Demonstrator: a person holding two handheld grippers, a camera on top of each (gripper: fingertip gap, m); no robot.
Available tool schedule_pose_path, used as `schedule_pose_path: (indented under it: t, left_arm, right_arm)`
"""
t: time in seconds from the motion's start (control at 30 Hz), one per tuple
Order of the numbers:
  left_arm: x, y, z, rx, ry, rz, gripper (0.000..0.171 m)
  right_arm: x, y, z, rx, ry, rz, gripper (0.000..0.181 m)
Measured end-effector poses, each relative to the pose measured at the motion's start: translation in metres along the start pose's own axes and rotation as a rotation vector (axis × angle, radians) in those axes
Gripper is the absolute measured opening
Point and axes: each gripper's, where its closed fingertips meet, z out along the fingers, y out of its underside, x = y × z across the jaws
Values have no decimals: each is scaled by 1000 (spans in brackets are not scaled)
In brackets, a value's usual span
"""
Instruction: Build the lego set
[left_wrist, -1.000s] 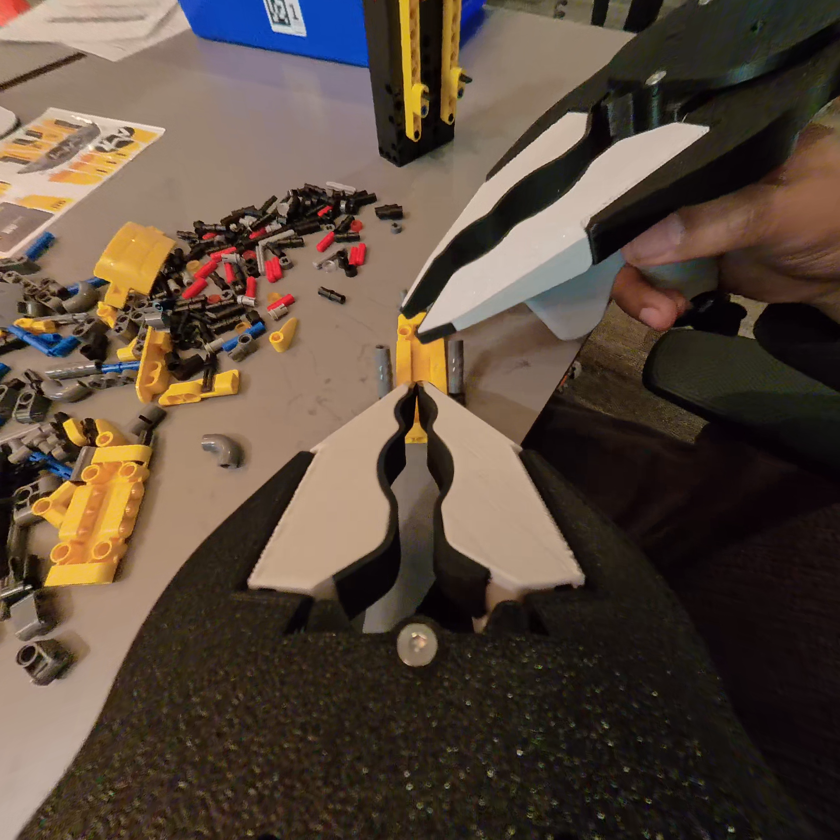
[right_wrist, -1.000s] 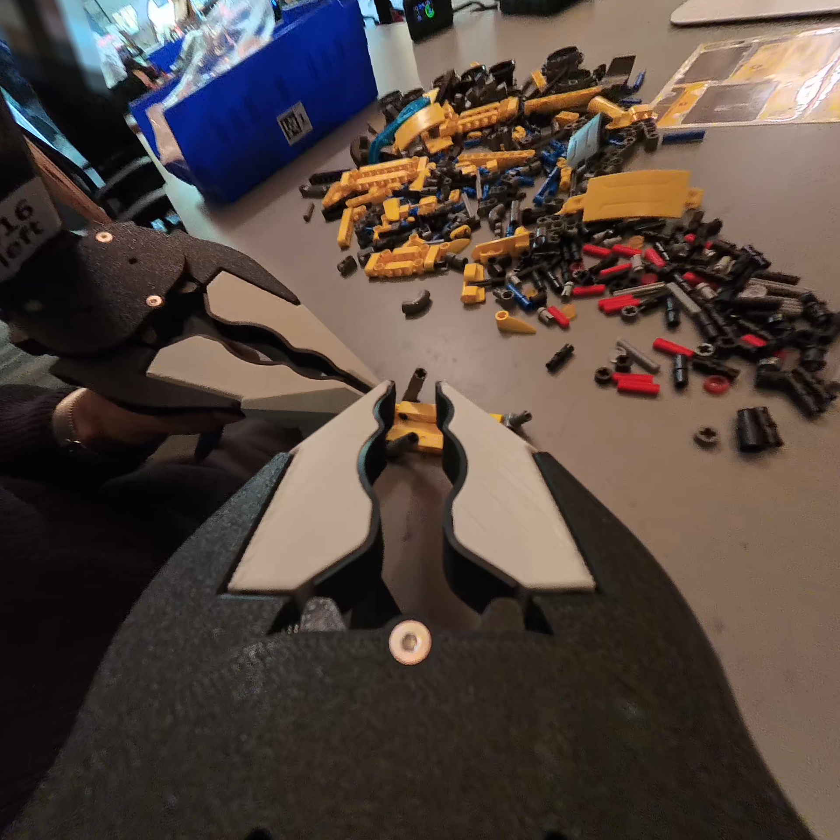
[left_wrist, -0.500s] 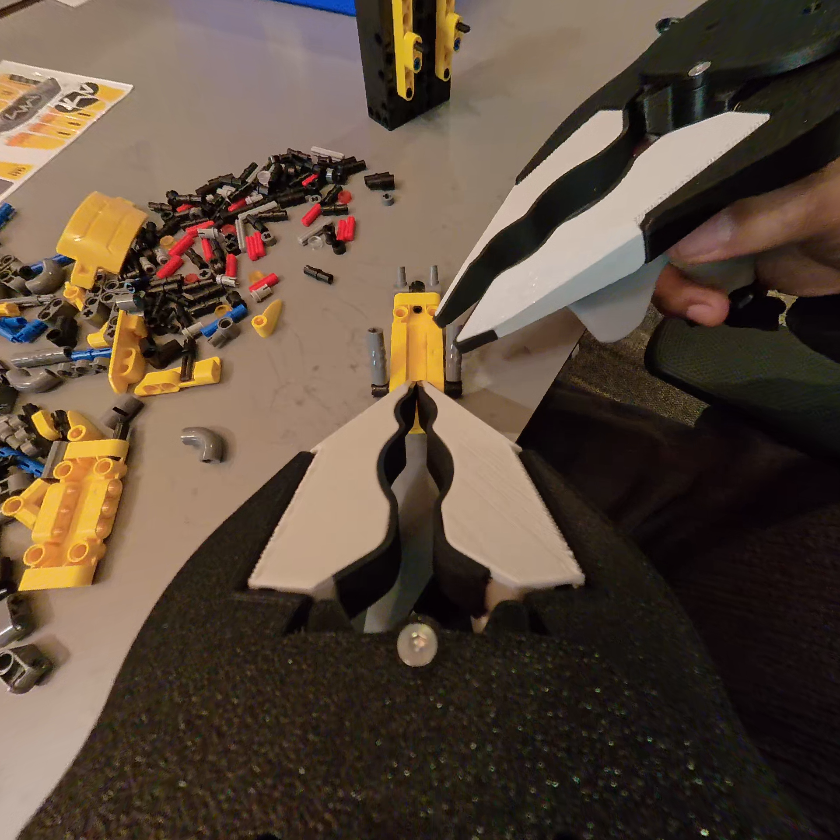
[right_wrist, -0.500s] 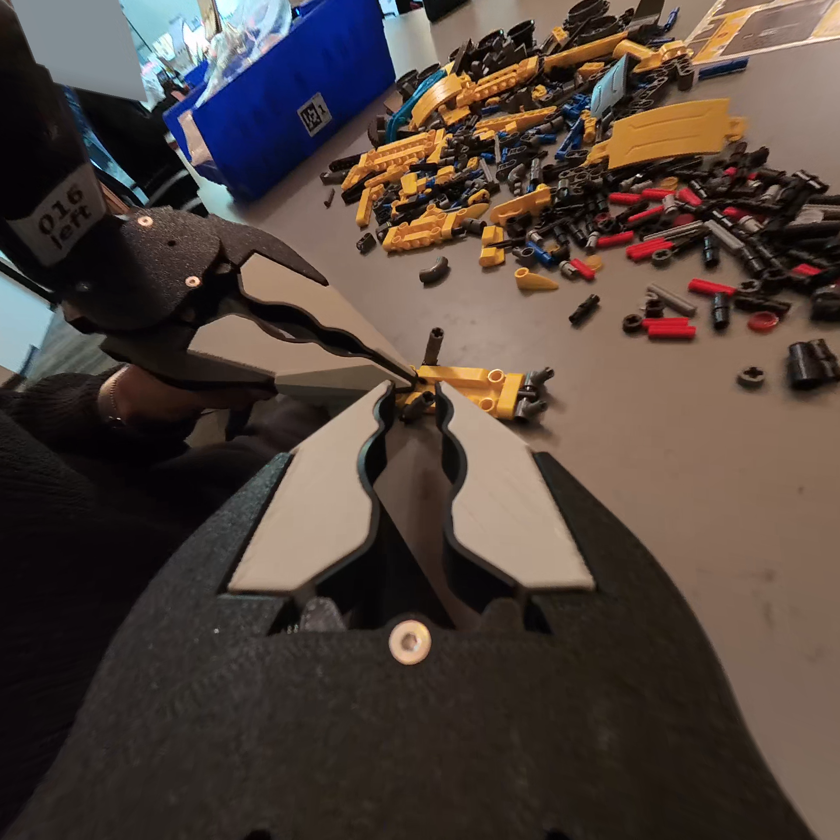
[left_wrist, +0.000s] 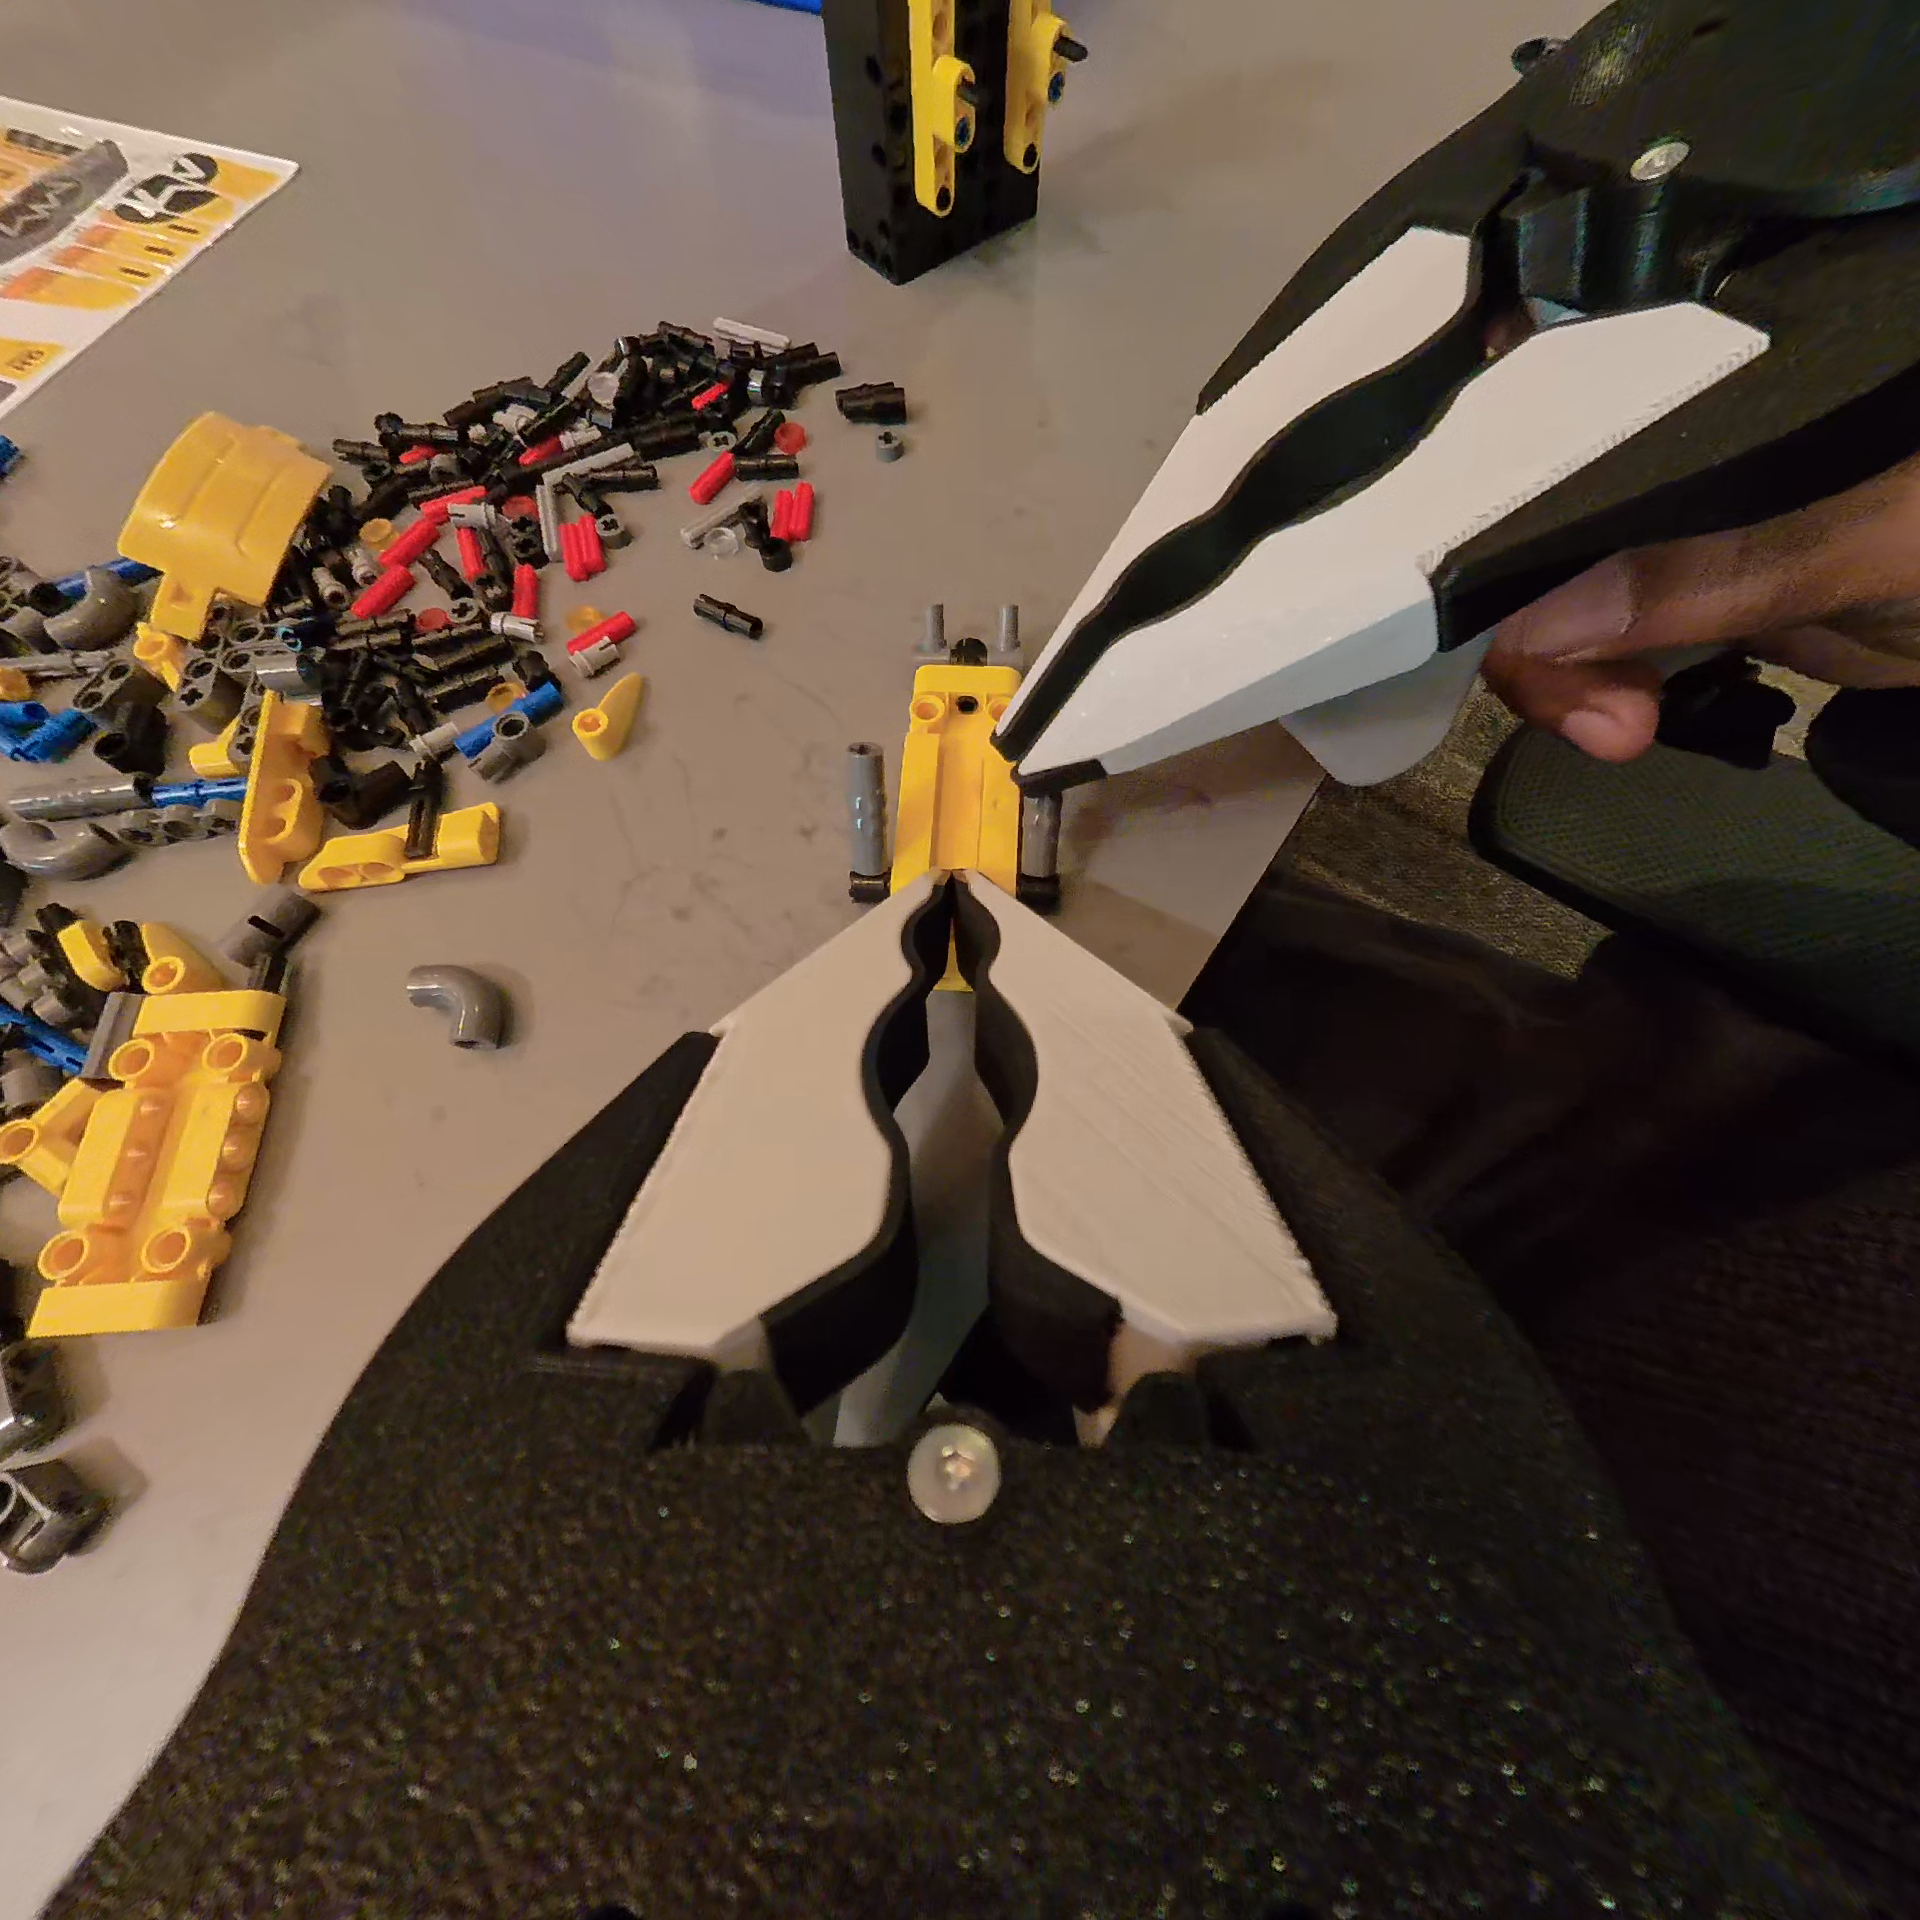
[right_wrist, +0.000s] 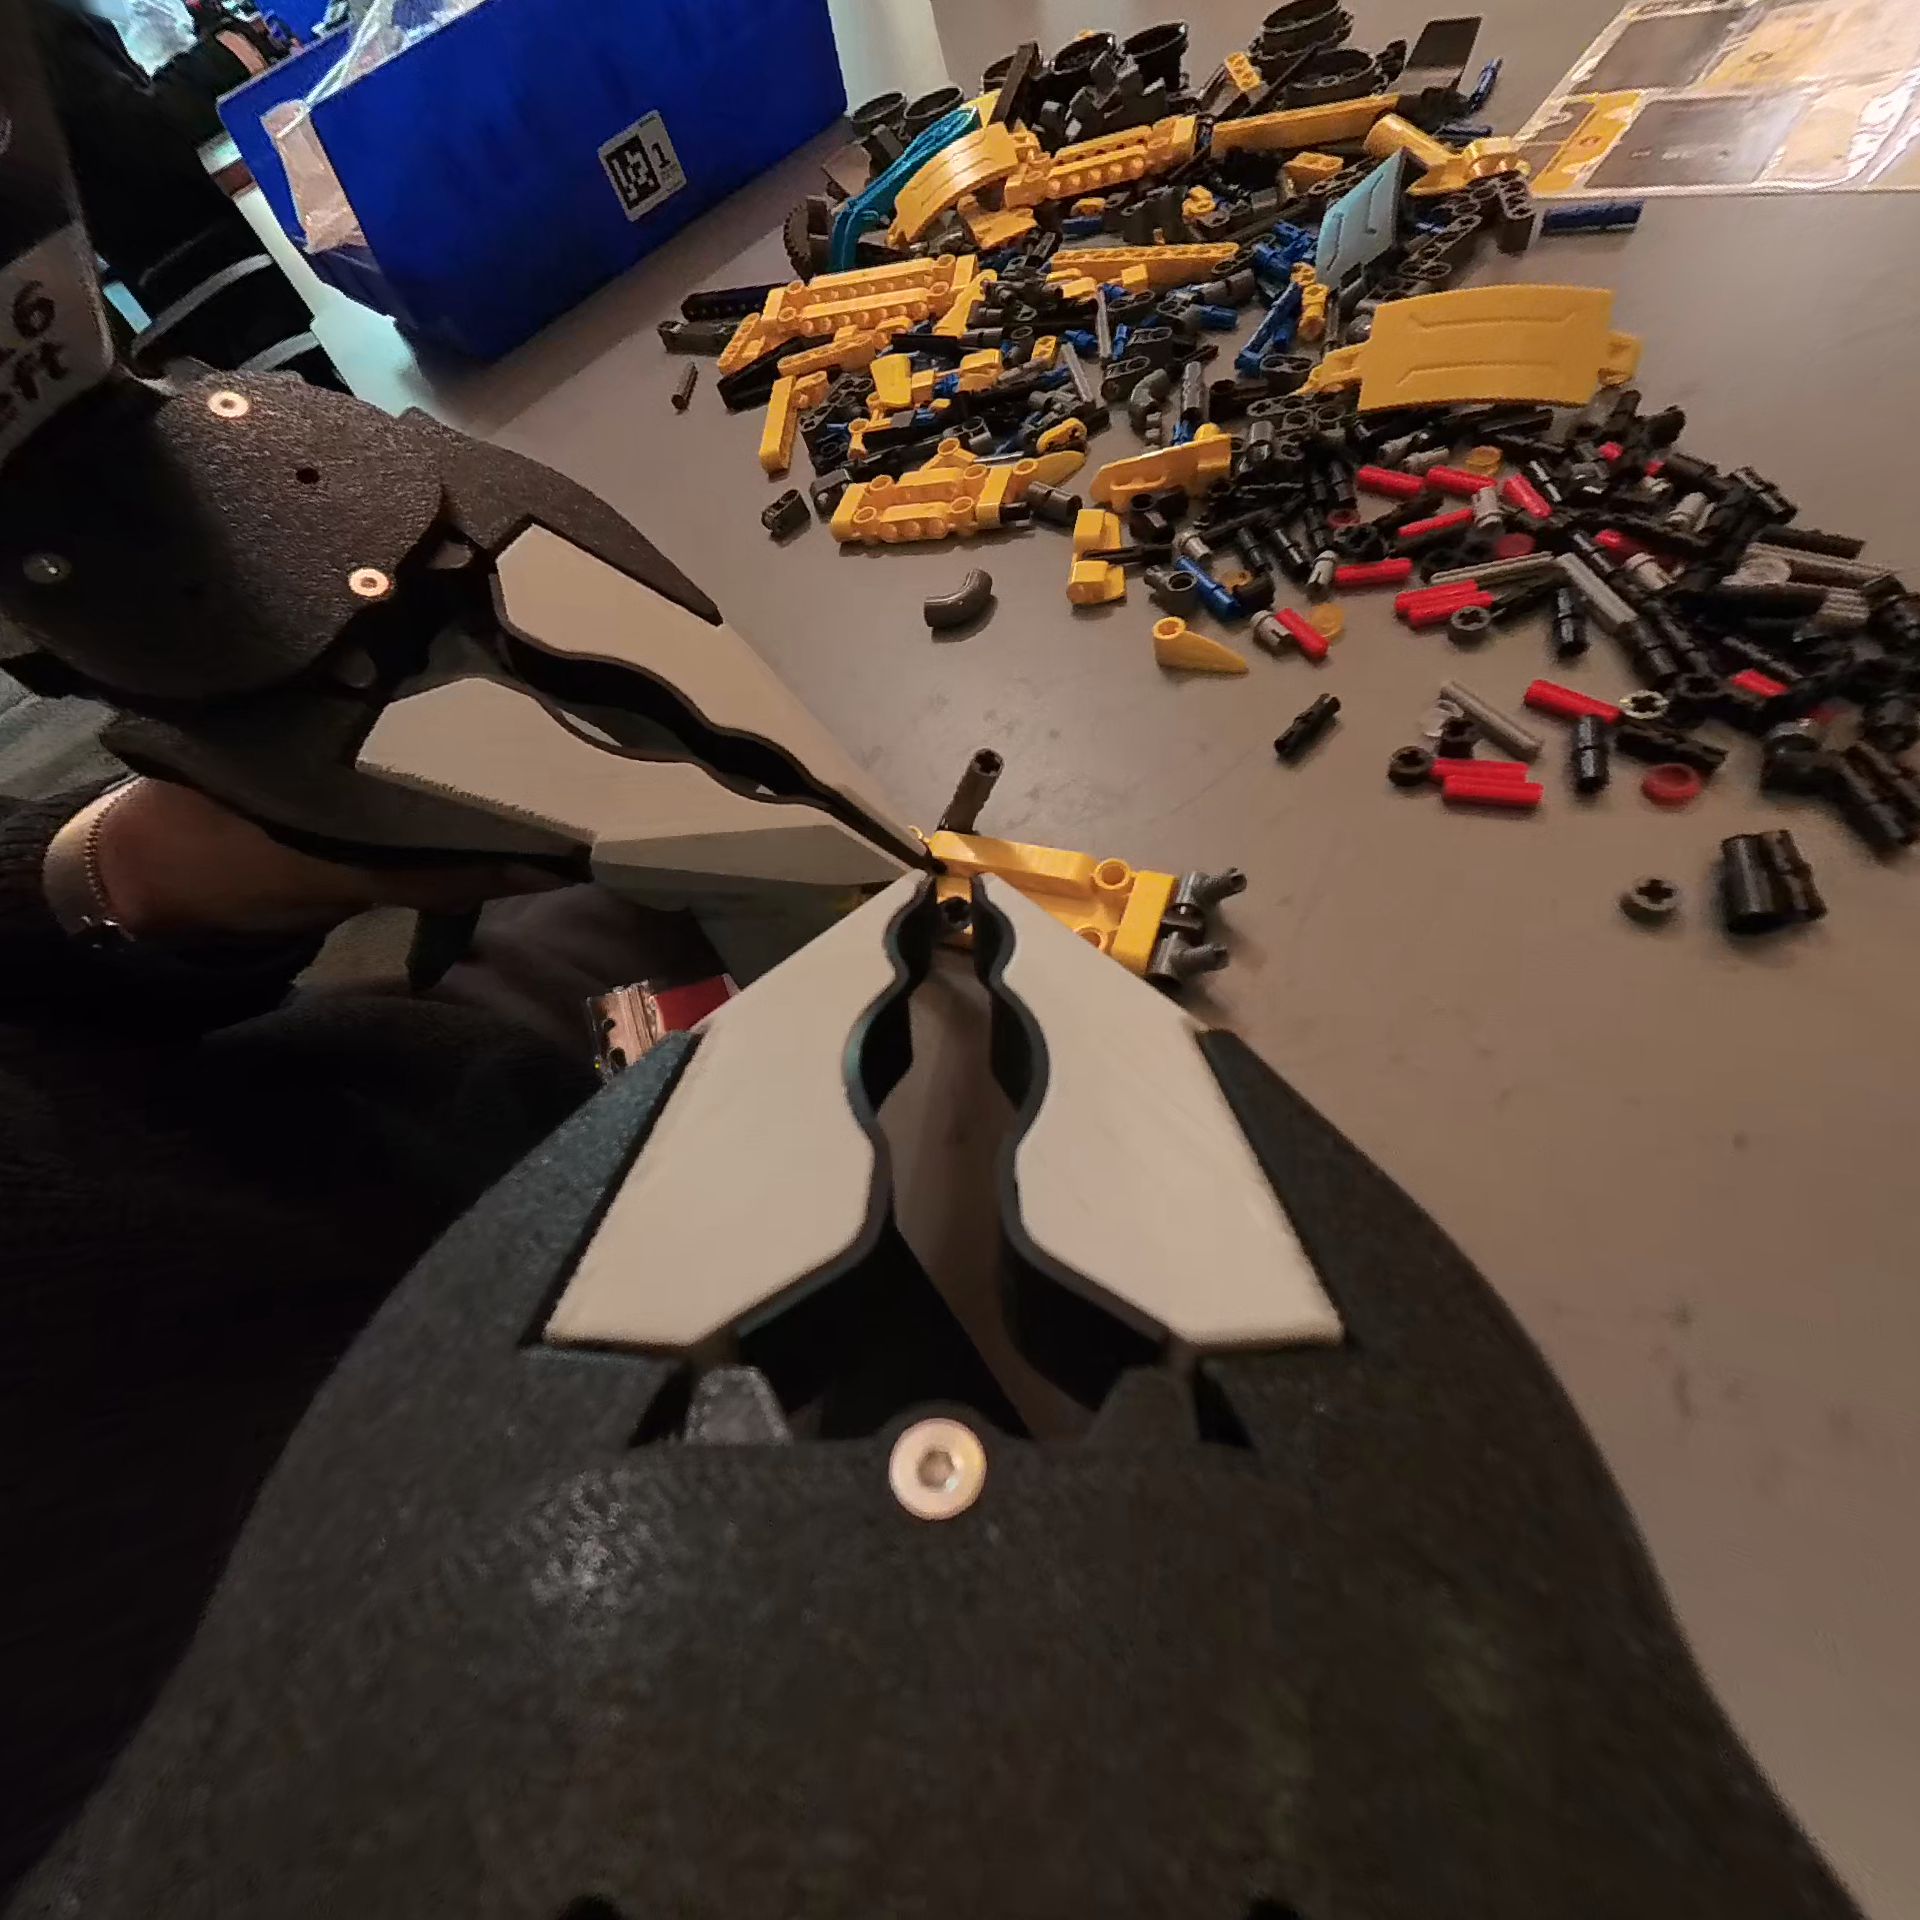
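My left gripper (left_wrist: 951, 894) is shut on the near end of a yellow brick assembly (left_wrist: 961, 769), which lies flat on the grey table. Grey pins stick out on both of its sides, one on the left (left_wrist: 864, 821) and one on the right (left_wrist: 1039, 826). My right gripper (left_wrist: 1013, 758) comes in from the upper right, held by a hand (left_wrist: 1662, 644). Its tips are at the right pin's far end. In the right wrist view my right gripper (right_wrist: 951, 894) has narrow jaws around a dark pin end. The left gripper (right_wrist: 930, 857) pinches the same assembly (right_wrist: 1049, 878) from the left.
A pile of loose black, red, grey, blue and yellow parts (left_wrist: 468, 540) covers the table's left side; it also shows in the right wrist view (right_wrist: 1351, 468). There is a black-and-yellow tower (left_wrist: 935, 125), a blue bin (right_wrist: 540, 177), instruction sheets (left_wrist: 94, 218), the table edge (left_wrist: 1247, 831) and a chair (left_wrist: 1683, 831). The grippers are tip to tip, or close to it.
My right gripper has slid from the assembly's far end down to its right-side pin, and its jaws have narrowed. My left gripper keeps its hold on the assembly.
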Motion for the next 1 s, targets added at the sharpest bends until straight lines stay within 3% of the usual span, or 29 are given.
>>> schedule_pose_path:
  t: [1.0]
  left_arm:
    - [0,0,0,4,-11,15,0]
  right_arm:
    - [1,-6,-1,48,-4,40,11]
